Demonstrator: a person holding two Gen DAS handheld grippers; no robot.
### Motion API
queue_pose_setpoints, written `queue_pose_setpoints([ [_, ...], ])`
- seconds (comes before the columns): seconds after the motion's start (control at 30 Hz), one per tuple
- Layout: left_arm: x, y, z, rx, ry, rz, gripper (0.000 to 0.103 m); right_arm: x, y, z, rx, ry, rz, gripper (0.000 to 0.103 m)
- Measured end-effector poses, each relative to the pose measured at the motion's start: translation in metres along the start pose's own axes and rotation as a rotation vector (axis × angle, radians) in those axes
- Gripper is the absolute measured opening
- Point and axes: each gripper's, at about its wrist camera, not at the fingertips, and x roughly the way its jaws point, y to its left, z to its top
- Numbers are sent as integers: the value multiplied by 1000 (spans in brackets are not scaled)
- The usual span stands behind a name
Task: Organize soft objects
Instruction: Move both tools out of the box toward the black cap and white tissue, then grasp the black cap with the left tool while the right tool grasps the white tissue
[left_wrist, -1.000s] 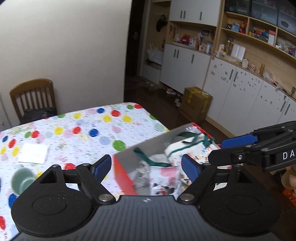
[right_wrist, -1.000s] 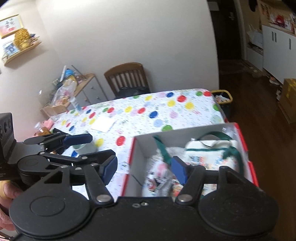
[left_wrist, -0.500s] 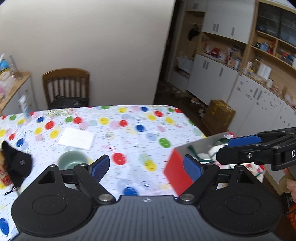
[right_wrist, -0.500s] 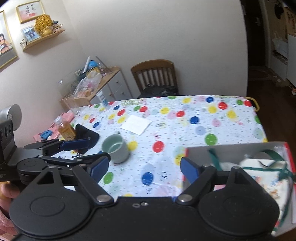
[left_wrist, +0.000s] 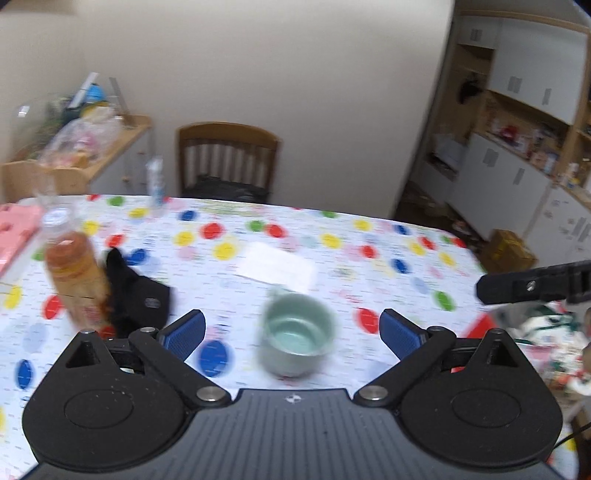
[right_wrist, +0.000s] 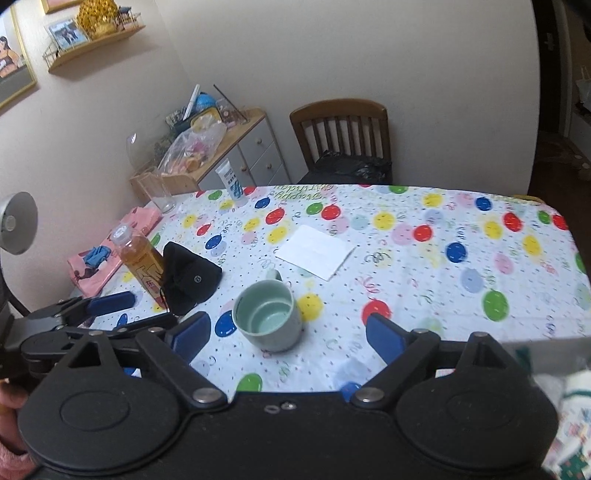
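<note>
A black soft pouch (right_wrist: 188, 277) lies on the balloon-print tablecloth (right_wrist: 406, 258), leaning on a tea bottle (right_wrist: 140, 262). In the left wrist view the pouch (left_wrist: 136, 295) is just beyond the left fingertip. A folded pink cloth (right_wrist: 107, 254) lies at the table's left edge. The red-edged box (left_wrist: 532, 332), with printed bags inside, sits at the far right. My left gripper (left_wrist: 291, 332) and right gripper (right_wrist: 288, 336) hover over the table side by side. Both sets of jaws are opening and hold nothing. A green mug (right_wrist: 266, 317) stands beyond them. The left gripper (right_wrist: 129, 314) is near the pouch.
A white paper sheet (right_wrist: 314, 254) lies mid-table. A tube (right_wrist: 232, 184) and a glass (right_wrist: 162, 192) stand at the far edge. Behind the table are a wooden chair (right_wrist: 340, 136) and a cluttered cabinet (right_wrist: 221, 133). One right gripper finger (left_wrist: 532, 286) crosses the left wrist view.
Both grippers swung left, away from the box and over the table's middle. Their jaws spread wider. The box slid to the right edge, and the mug, pouch and bottle came into view.
</note>
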Motion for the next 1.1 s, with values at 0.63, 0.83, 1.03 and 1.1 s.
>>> queue_pose_setpoints([
  [0.63, 86, 112, -36, -131, 48, 257, 101, 172, 13, 69, -47, 120, -42, 100],
  [0.83, 113, 122, -46, -142, 84, 293, 101, 223, 7, 80, -69, 176, -58, 101],
  [1.03, 133, 129, -47, -184, 109, 294, 100, 266, -5, 89, -66, 219, -90, 101],
  [1.1, 139, 130, -47, -197, 118, 292, 100, 280, -7, 90, -82, 233, -101, 101],
])
